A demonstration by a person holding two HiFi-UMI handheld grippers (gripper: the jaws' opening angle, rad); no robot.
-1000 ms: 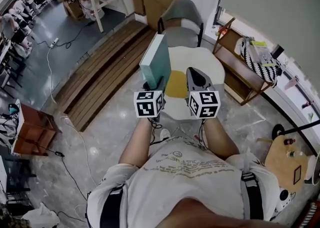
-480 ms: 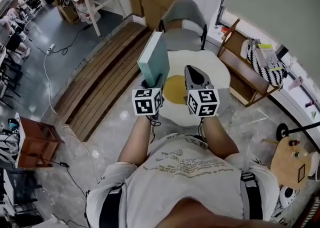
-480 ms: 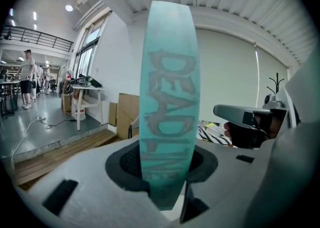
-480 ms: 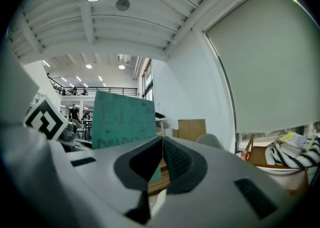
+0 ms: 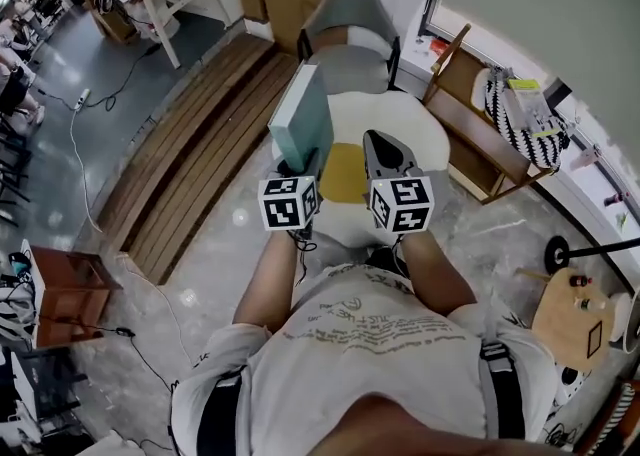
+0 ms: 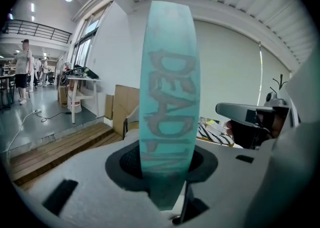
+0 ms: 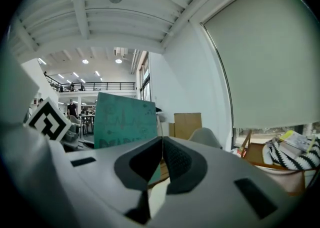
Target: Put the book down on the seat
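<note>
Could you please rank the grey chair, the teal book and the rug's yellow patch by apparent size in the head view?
1. Grey chair
2. Teal book, though it is held nearer the camera
3. Yellow patch, partly covered

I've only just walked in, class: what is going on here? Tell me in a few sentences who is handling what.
A person stands holding a gripper in each hand. The left gripper is clamped on the bottom edge of a teal book and holds it upright in the air. The right gripper is beside it, its jaws together with nothing between them. A grey chair stands ahead, and its seat is bare: the book has not been put down yet.
</note>
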